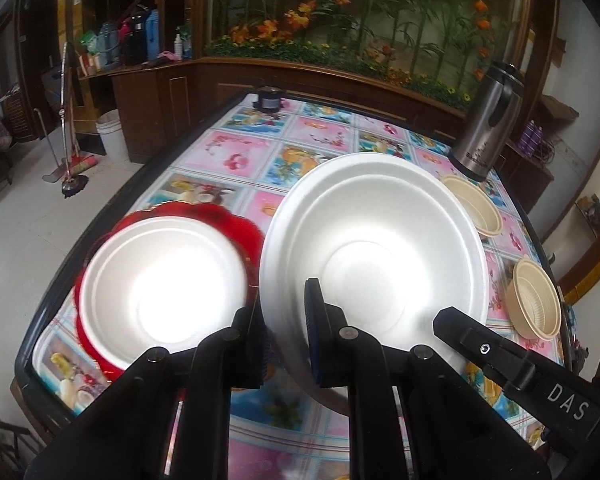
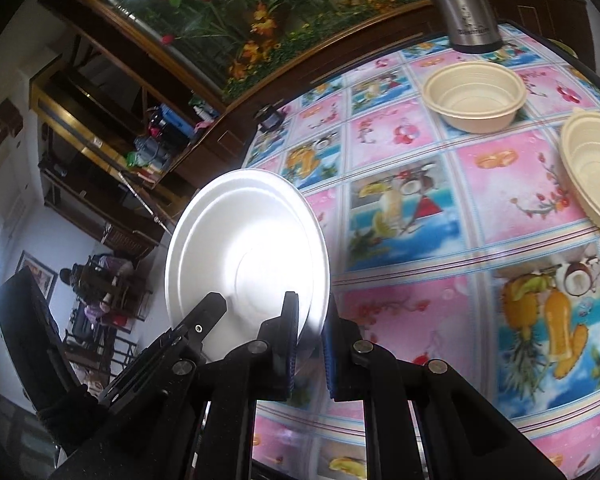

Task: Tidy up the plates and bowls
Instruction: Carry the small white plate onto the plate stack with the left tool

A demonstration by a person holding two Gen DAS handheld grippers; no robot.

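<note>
The left gripper (image 1: 286, 344) and the right gripper (image 2: 310, 352) are both clamping the rim of one white foam plate (image 1: 374, 248), holding it tilted above the fruit-print tablecloth (image 2: 440, 184); "DAS" is showing white on the right gripper's finger (image 1: 512, 368); lettering on the steel flask (image 1: 486, 120) is staying illegible.

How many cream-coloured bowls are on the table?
2. One cream bowl stands near the steel flask at the far side; the other cream bowl stands closer, by the table's right edge. More may be hidden behind the held white plate.
</note>
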